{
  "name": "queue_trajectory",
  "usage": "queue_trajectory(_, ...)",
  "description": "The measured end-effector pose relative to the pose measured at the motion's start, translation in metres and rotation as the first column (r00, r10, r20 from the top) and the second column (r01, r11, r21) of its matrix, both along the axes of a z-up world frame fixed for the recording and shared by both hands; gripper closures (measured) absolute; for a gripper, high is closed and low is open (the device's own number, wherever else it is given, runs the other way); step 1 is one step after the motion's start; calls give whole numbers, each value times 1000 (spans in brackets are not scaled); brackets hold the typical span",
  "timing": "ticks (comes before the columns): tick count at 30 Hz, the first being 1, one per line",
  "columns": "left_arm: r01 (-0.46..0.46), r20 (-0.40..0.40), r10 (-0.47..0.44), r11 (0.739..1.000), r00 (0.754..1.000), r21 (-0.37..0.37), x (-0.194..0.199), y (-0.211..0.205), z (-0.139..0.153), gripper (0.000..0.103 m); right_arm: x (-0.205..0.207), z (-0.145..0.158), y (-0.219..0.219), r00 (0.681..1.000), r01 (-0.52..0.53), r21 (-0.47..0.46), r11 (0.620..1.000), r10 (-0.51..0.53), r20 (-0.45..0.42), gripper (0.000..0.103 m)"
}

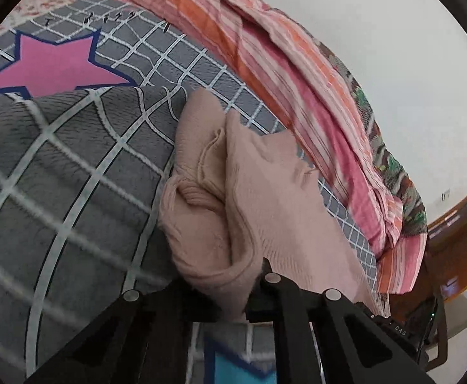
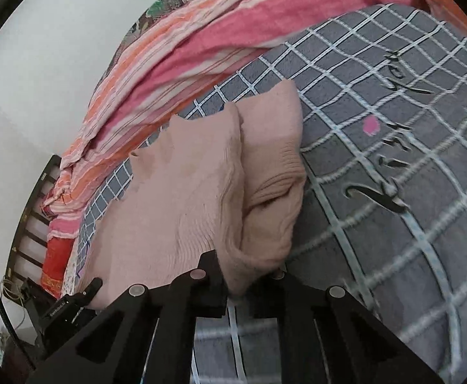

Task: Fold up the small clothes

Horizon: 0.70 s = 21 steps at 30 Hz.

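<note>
So the pink knit top is lying rumpled on the bed, on the grey checked blanket, with the near hem bunched up toward me. I've got both tongs clamped on that hem: left tongs pinching one fold, right tongs pinching another just beside it, so I reckon I can lift the edge evenly and flip it over for the fold. The striped pink-orange sheet sits heaped behind, clear of the top.
</note>
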<state>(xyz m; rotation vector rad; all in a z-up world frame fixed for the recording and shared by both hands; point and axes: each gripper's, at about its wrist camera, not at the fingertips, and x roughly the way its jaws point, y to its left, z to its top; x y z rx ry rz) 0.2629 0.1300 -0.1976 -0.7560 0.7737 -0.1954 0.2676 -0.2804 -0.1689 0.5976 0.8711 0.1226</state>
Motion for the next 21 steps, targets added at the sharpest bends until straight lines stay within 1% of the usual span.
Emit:
queue_trajectory(4, 17, 17, -17, 999, 1000, 36, -30, -8, 10, 94, -30, 7, -4, 1000, -3, -1, 1000, 3, -1, 95)
queue_trajectory(6, 23, 15, -24, 998, 1000, 51, -46, -10, 11, 94, -47, 10, -4, 1000, -7, -20, 1000, 7, -1, 95)
queue_trajectory(11, 30, 14, -31, 999, 999, 11, -85, -6, 9, 94, -86, 16, -4, 999, -41, -59, 997, 41, 7, 95)
queue_trajectory(14, 35, 8, -35, 999, 999, 17, -93, -6, 7, 93, -101, 15, -1, 998, -64, -96, 993, 64, 1, 95)
queue_trajectory(15, 44, -5, -43, 999, 999, 25, -92, -6, 6, 93, -104, 14, 0, 998, -67, -111, 992, 67, -3, 94)
queue_trajectory(16, 47, -19, -47, 999, 999, 25, -93, -5, 4, 91, -107, 13, 2, 998, -67, -142, 988, 66, -13, 92)
queue_trajectory(18, 49, -54, -47, 998, 997, 27, -95, 0, 3, 86, -112, 13, 1, 998, -70, -166, 984, 69, -15, 86)
queue_trajectory(20, 45, -46, -42, 998, 998, 47, -101, 6, 5, 72, -121, 17, -1, 998, -67, -211, 975, 70, 7, 80)
queue_trajectory(21, 34, -36, -32, 997, 999, 66, -105, 10, 8, 67, -125, 21, -3, 998, -62, -246, 967, 68, 18, 73)
